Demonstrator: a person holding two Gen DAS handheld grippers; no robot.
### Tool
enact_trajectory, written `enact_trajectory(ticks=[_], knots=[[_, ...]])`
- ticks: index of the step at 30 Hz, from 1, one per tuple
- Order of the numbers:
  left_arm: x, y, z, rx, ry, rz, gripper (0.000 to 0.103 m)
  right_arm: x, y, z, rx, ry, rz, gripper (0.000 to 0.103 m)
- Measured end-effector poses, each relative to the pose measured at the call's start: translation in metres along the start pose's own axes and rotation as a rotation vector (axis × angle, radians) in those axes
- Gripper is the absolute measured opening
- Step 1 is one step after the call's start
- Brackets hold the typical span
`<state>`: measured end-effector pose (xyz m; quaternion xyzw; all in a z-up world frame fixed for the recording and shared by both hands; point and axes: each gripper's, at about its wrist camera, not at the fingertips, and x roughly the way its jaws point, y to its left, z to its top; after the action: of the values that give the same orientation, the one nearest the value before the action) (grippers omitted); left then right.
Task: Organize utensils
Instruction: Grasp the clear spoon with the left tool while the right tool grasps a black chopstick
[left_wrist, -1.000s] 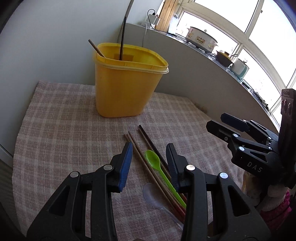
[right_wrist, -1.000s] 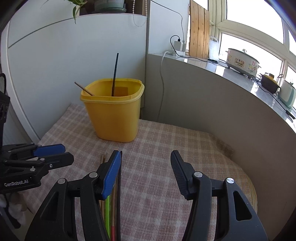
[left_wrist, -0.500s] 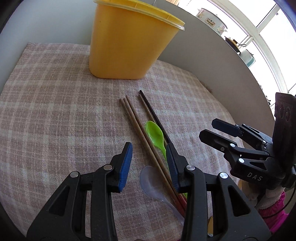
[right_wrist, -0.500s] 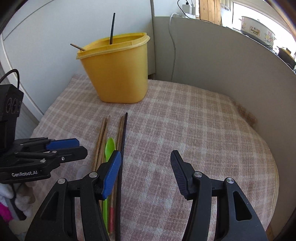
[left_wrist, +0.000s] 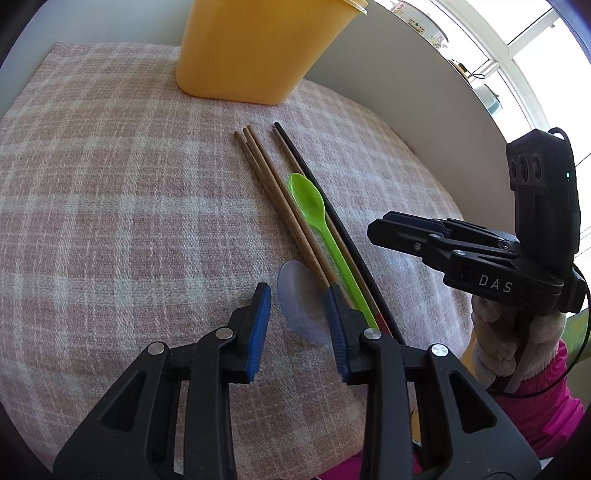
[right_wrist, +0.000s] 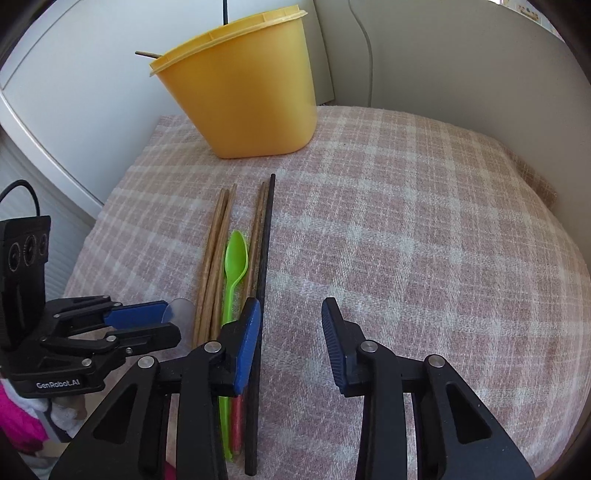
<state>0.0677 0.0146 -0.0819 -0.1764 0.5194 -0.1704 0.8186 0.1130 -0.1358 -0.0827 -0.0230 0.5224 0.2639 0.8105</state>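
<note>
1. Left wrist view: the left gripper (left_wrist: 297, 314) hangs over a pink-and-white checked cloth (left_wrist: 110, 221), its blue-padded jaws apart after just narrowing, with the bowl of a clear plastic spoon (left_wrist: 301, 299) lying on the cloth between them; no pad presses on it.
2. Just right of that clear spoon lie two light wooden chopsticks (left_wrist: 273, 188), a lime-green plastic spoon (left_wrist: 314, 210) and a long black chopstick (left_wrist: 332, 218), all side by side, their tips pointing toward a tall yellow plastic tub (left_wrist: 255, 48) at the cloth's far edge.
3. Further right of the spoons, the right gripper (left_wrist: 380, 230) is seen side-on, held by a hand in a cream fleece glove (left_wrist: 495, 343).
4. Right wrist view: the right gripper (right_wrist: 291, 314) has jaws apart, having just narrowed, with only cloth between them; the black chopstick (right_wrist: 264, 258) runs along its left blue pad (right_wrist: 247, 339).
5. Left of the black chopstick lie the green spoon (right_wrist: 234, 258) and wooden chopsticks (right_wrist: 214, 258); the yellow tub (right_wrist: 247, 88) stands beyond their tips, two sticks rising from it.
</note>
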Motion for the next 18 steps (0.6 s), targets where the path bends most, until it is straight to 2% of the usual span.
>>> enact_trajectory(ticks=[11, 18], knots=[[0.007, 0.001, 0.005, 0.003, -0.02, -0.001, 0.007, 0.023, 0.007, 0.013, -0.002, 0.058, 0.003, 0.017], [0.012, 0.004, 0.009, -0.002, -0.035, -0.005, 0.005, 0.033, 0.019, 0.023, -0.035, 0.084, -0.022, 0.016]])
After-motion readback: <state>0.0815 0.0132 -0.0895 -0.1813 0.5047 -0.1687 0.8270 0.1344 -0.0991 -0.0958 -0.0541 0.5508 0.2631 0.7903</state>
